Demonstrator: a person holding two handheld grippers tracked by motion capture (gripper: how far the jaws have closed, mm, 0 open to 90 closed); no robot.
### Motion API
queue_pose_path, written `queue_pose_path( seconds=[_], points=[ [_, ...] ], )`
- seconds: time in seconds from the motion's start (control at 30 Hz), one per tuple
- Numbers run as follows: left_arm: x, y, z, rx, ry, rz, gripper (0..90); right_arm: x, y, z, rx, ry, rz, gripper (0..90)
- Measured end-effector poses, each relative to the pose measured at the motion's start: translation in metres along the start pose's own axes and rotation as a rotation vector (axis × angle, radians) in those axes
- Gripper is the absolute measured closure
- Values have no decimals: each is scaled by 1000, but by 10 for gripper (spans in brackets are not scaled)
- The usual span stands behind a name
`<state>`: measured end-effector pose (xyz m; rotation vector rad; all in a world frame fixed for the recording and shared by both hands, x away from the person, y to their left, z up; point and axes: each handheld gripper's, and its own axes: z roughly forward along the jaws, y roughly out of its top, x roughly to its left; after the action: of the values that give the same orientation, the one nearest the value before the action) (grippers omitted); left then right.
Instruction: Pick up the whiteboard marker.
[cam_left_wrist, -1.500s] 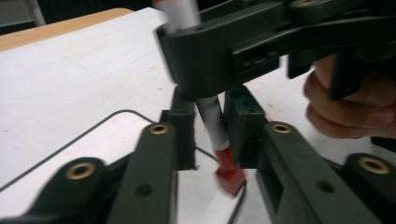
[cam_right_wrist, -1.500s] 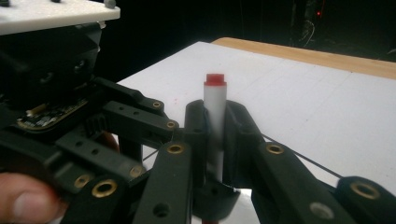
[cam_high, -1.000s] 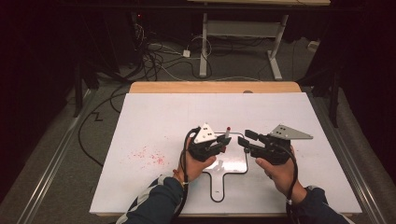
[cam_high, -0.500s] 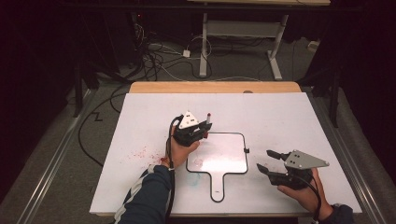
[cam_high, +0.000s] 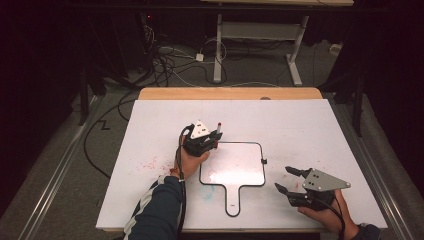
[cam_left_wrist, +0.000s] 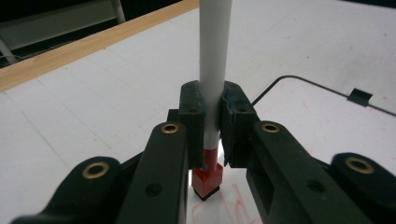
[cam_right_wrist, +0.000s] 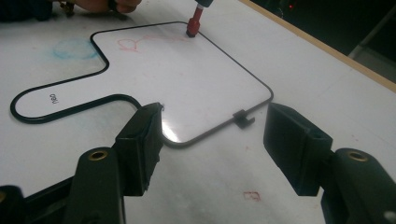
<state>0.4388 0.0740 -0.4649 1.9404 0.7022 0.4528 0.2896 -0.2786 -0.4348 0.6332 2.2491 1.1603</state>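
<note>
Across the middle of the high view lies the white table top (cam_high: 300, 130), its near edge cut off by the bottom of the frame and a strip of bare wood along its far side. On it rests the paddle-shaped whiteboard (cam_high: 232, 167), dark-rimmed, handle pointing toward the person; the right gripper view shows its rim clip and a small printed mark on the handle too small to read. Faint red scribbles near its far corner and a pale blue smudge by the handle's root are hard to make out as any shape.

At the board's upper left corner, the left gripper (cam_high: 202, 142) is clenched on a white marker (cam_left_wrist: 212, 70) held upright, its red tip (cam_left_wrist: 207, 181) down at the board's surface. From the left gripper view the pads hide the middle of the barrel, and the marker's top runs out of frame. Whether the tip actually presses the board I cannot tell.

Well apart, off the board's lower right corner, the right gripper (cam_high: 290, 181) hovers over bare table. Its jaws have just been opening and now stand released, with nothing between them. Part of the right hand is cut off by the frame's bottom edge.
</note>
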Motion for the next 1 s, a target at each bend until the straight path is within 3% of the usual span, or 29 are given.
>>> queue_pose_path(
  seconds=[0.2, 0.27, 0.43, 0.5, 0.53, 0.57, 0.6, 0.73, 0.9, 1.0],
  points=[
    [5, -4, -12, 25, -2, 36, 787, 2, 1, 1, 5, 5, -17, 382],
    [8, -7, -13, 10, 0, 12, 787, 3, 1, 2, 4, 9, -18, 382],
    [8, -6, -6, -12, 16, 1, 788, 4, 2, 4, 12, 11, -43, 382],
    [4, -4, -2, -20, -14, -11, 788, 5, 2, 5, 12, 17, -39, 382],
    [-3, -2, 3, -20, -44, -1, 788, 5, 2, 6, 14, 20, -40, 382],
    [-3, -2, 3, -20, -44, -1, 788, 5, 1, 6, 13, 20, -45, 381],
    [-10, 1, 6, -25, -79, 23, 788, 4, 1, 6, 13, 20, -48, 381],
    [-12, 2, 7, -31, -102, 55, 787, 4, 1, 6, 12, 25, -48, 381],
    [1, -2, 1, -16, -23, 11, 787, 5, 0, 6, 16, 20, -50, 382],
    [10, -6, -4, -25, -15, -30, 787, 5, 0, 6, 19, 20, -49, 382]
  ],
)
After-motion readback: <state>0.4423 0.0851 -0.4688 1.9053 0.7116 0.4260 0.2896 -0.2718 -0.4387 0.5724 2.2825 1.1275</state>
